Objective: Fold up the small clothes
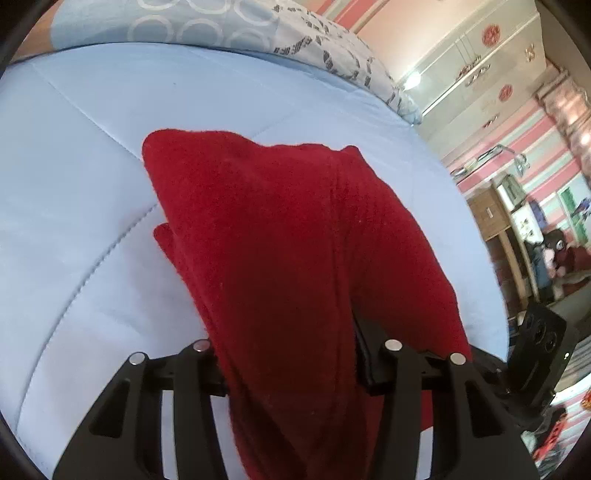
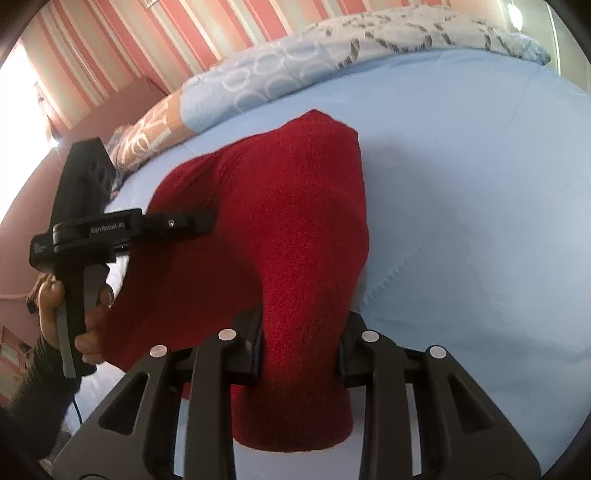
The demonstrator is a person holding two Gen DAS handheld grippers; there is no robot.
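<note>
Bedding fills both views: a pale blue quilted bedspread (image 1: 92, 177) (image 2: 480, 184) covers the bed, with stitched seams running across it. Along its far edge lies a patterned pillow (image 1: 207, 22) (image 2: 280, 74), light blue with white rings on one part and grey marks on the other. Behind the bed, a wall with pink and cream stripes (image 2: 122, 40) rises; in the left wrist view the same stripes show at far right beside a wooden cabinet (image 1: 487, 218).

On the bedspread, near the middle of both views, is a red knitted garment (image 1: 280, 240) (image 2: 266, 221). Its far part rests on the bed, while its near edge is lifted and bunched.

Left gripper (image 1: 291, 354) has its fingers closed on a thick fold of the red knit, which fills the gap between them and hangs below. In the right wrist view this same gripper (image 2: 199, 221) shows from the side at left, held by a hand (image 2: 88, 317) in a dark sleeve.

Right gripper (image 2: 299, 354) likewise clamps a bunched roll of the garment between its fingers, at a narrow opening; the cloth droops under them.
</note>
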